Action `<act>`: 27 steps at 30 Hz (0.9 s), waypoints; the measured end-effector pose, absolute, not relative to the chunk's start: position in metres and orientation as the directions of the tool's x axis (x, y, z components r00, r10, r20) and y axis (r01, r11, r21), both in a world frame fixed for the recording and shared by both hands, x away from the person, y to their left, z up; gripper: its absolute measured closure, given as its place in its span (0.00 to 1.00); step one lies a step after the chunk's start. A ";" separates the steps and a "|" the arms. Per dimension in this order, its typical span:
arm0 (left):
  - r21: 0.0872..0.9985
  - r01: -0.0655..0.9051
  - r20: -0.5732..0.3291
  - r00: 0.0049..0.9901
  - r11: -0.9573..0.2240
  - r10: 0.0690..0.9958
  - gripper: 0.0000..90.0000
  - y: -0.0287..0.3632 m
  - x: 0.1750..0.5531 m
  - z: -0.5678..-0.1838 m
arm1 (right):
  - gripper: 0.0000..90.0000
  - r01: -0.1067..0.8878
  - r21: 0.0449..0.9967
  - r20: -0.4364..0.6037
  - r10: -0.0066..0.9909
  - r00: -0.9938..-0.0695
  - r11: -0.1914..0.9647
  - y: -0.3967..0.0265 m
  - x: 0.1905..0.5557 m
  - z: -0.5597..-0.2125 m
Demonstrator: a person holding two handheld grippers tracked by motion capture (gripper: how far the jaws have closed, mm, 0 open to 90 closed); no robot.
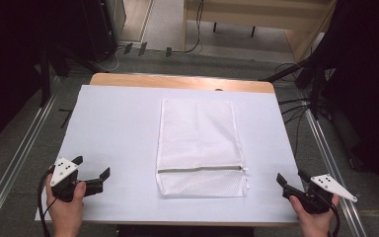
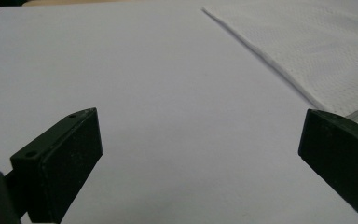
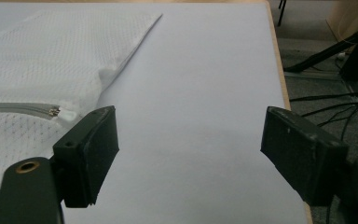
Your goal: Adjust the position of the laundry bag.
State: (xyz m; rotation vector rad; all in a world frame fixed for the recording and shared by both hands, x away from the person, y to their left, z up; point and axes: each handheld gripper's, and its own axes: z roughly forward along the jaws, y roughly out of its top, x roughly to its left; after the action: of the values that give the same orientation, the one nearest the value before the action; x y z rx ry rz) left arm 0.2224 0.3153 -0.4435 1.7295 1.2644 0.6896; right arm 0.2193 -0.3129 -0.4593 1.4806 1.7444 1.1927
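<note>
A white mesh bag [image 1: 199,143] lies flat in the middle of the table, with a grey zipper [image 1: 200,169] running across it near its front end. The zipper's pull [image 3: 54,111] sits at the bag's right edge. My left gripper [image 1: 92,168] rests at the front left of the table, open, nothing between its jaws. The bag [image 2: 317,51] lies ahead and to the right of it. My right gripper [image 1: 291,177] rests at the front right corner, open and empty, with the bag [image 3: 51,65] to its left.
A pale sheet [image 1: 118,128] covers the wooden table [image 1: 177,80]. Cables [image 1: 296,106] and dark stands lie on the floor to the right, metal rails [image 1: 19,148] run along both sides.
</note>
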 end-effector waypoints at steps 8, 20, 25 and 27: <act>0.861 0.506 -0.113 0.274 -0.043 0.955 0.19 0.281 0.233 -0.441 | 0.25 0.460 0.888 0.121 0.960 -0.251 0.008 -0.303 0.219 -0.458; 0.781 0.623 -0.228 0.337 -0.035 0.913 0.46 0.201 0.291 -0.445 | 0.30 0.462 0.886 0.117 0.952 -0.284 0.029 -0.287 0.221 -0.462; 0.757 0.650 -0.230 0.356 -0.064 0.906 0.52 0.182 0.315 -0.457 | 0.30 0.473 0.880 0.111 0.951 -0.288 0.041 -0.286 0.223 -0.468; 0.745 0.659 -0.204 0.376 -0.105 0.904 0.52 0.174 0.317 -0.463 | 0.30 0.478 0.877 0.108 0.950 -0.293 0.047 -0.285 0.223 -0.470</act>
State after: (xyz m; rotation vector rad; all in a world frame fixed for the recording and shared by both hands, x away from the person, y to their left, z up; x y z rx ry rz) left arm 0.3173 0.1741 -0.4635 1.8408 1.3597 0.3896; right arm 0.2233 -0.2851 -0.4695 1.4324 1.8142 1.1898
